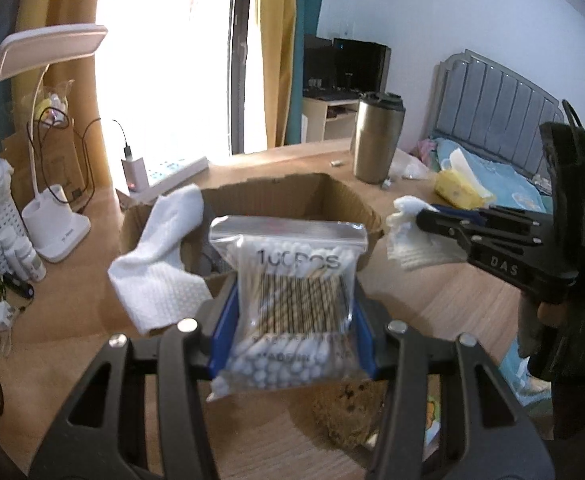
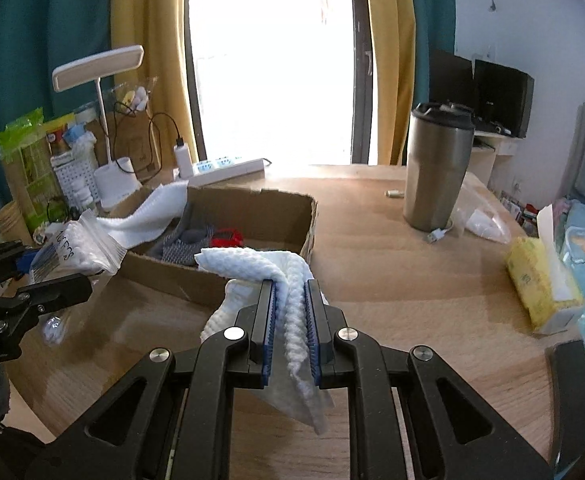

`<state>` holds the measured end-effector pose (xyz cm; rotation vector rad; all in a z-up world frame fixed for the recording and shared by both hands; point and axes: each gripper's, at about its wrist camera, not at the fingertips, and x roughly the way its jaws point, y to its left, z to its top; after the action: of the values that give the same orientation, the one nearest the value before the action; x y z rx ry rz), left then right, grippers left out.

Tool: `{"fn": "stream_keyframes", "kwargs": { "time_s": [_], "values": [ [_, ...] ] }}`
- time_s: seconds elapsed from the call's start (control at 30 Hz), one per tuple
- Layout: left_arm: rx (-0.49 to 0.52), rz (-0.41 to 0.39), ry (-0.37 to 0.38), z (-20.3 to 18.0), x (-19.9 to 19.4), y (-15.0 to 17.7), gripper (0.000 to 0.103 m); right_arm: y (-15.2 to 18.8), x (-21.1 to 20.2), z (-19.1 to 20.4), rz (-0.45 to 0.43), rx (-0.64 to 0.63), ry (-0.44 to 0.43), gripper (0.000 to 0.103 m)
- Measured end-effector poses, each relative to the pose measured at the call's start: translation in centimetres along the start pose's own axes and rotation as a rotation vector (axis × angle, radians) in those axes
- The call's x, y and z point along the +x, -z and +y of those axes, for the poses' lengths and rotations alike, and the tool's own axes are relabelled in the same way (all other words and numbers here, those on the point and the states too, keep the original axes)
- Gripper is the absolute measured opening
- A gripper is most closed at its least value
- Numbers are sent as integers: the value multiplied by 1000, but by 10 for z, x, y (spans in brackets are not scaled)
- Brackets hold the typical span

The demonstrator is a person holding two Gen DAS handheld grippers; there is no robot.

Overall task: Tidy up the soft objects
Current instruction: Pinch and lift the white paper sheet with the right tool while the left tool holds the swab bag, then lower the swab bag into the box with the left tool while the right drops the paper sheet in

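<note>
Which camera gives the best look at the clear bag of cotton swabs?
The left wrist view: the clear zip bag of cotton swabs fills its centre, printed label readable. The right wrist view shows the bag only small, at its left edge.

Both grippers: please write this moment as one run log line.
left gripper: shut on cotton swab bag | right gripper: shut on white cloth | cardboard box: holds another white cloth, draped over its edge

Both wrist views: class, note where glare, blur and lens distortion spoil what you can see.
Left wrist view: window blown out white; bag of cotton swabs slightly soft; bed headboard bowed by the fisheye. Right wrist view: window washes out the far table edge; white cloth sharp; corners vignetted black.
</note>
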<state>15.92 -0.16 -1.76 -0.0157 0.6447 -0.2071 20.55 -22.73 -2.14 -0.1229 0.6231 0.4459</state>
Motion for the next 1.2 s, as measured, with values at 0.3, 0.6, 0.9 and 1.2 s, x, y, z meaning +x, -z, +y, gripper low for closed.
{"fn": "stream_keyframes", "kwargs": {
  "time_s": [0.3,0.6,0.9,1.2],
  "values": [
    [-7,-34,-16,7,1,-19,51,-16,-4,-6,-43,1,1,16],
    [-33,-58,-25,22,12,-36,51,-34,1,-9,-71,-8,0,16],
    [-57,-60,-20,35,26,-41,51,-47,15,-2,-78,-26,-21,16],
    [-87,-54,-8,47,46,-47,51,-64,31,10,-89,-57,-47,16]
  ]
}}
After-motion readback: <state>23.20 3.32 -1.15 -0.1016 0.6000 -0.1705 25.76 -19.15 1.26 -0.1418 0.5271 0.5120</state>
